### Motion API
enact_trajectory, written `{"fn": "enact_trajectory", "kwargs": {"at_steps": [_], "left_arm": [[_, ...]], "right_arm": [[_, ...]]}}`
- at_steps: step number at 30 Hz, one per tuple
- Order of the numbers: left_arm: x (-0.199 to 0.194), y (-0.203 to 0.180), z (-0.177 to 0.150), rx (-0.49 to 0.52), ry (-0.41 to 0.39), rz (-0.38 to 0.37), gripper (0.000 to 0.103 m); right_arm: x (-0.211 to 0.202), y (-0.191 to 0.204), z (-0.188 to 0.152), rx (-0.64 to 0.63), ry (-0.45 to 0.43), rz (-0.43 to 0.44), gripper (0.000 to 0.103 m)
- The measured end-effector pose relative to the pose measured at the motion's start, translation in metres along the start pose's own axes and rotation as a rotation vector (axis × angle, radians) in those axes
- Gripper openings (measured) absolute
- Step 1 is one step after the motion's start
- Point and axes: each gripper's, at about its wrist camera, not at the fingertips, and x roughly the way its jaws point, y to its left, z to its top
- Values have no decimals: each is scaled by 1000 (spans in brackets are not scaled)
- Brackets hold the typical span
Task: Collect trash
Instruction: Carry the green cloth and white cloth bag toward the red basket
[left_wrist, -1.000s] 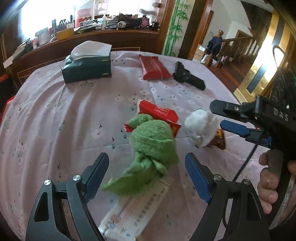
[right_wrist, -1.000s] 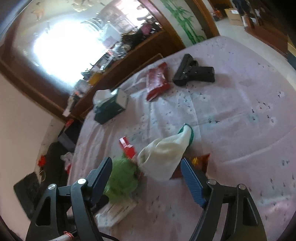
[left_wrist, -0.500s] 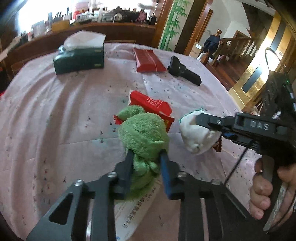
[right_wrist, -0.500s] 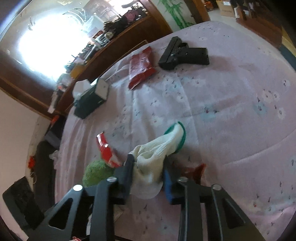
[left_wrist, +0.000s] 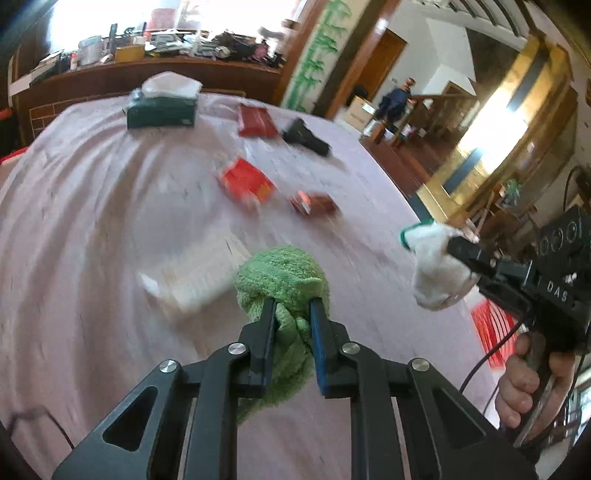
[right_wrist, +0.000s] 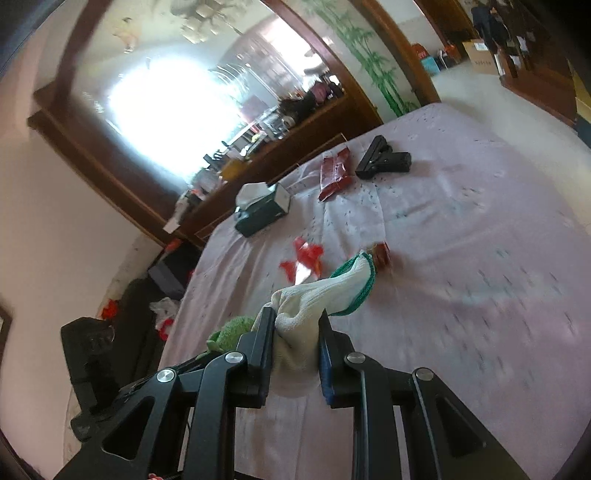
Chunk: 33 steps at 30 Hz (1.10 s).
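My left gripper (left_wrist: 292, 308) is shut on a bunched green towel (left_wrist: 280, 275), lifted off the pink tablecloth (left_wrist: 92, 221). My right gripper (right_wrist: 295, 317) is shut on a white cloth with a green hem (right_wrist: 325, 295), also held in the air. In the left wrist view the right gripper (left_wrist: 452, 247) shows at the right with the white cloth (left_wrist: 436, 269) hanging from it. Left on the cloth are a red packet (left_wrist: 245, 181), a small brown-red wrapper (left_wrist: 314, 203) and a white printed paper box (left_wrist: 192, 277). The green towel (right_wrist: 231, 332) peeks in at the left of the right wrist view.
A dark green tissue box (left_wrist: 160, 110), a dark red pouch (left_wrist: 256, 120) and a black pistol-shaped object (left_wrist: 304, 136) lie at the far side of the table. A cluttered wooden sideboard (left_wrist: 147, 70) stands behind. The table's right edge (left_wrist: 406, 206) drops to the floor.
Both grippers closed, the left on the green towel and the right on the white cloth, then lifted them and pulled back from the table. The red packet and brown-red wrapper now lie uncovered.
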Motion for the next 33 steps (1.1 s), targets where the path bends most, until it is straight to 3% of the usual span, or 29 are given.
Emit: {"fn": "enact_trajectory", "kwargs": {"at_steps": [7,14,16,19,21,22,31,32,33], "left_arm": [[-6,-52,-77,35,66,-40,16],[5,-80,-114,21,148,-79,17],[8,-85,-120,40,158,-60,24],[6,-90,-122,71,139,-23,45],[3,-92,-121,95,113,7,66],[2,-94,-120,105,101,27,67],[37,-95,-109,98,142,63,68],[40,-95,-110,92,147,69,66],[42,-97,-111,90,145,83,55]], "right_arm": [[-74,-10,-66,-33,-57,-46,22],[-121,-38,-101,-1,-109,-94,22],[-130,-47,-107,20,-119,-88,22],[-139,-55,-113,36,-132,-96,22],[-144,-61,-117,47,-133,-87,22],[-145,-62,-119,50,-136,-85,22],[-156,-73,-128,71,-152,-98,22],[-157,-73,-129,74,-155,-100,22],[-159,-74,-131,74,-156,-100,22]]}}
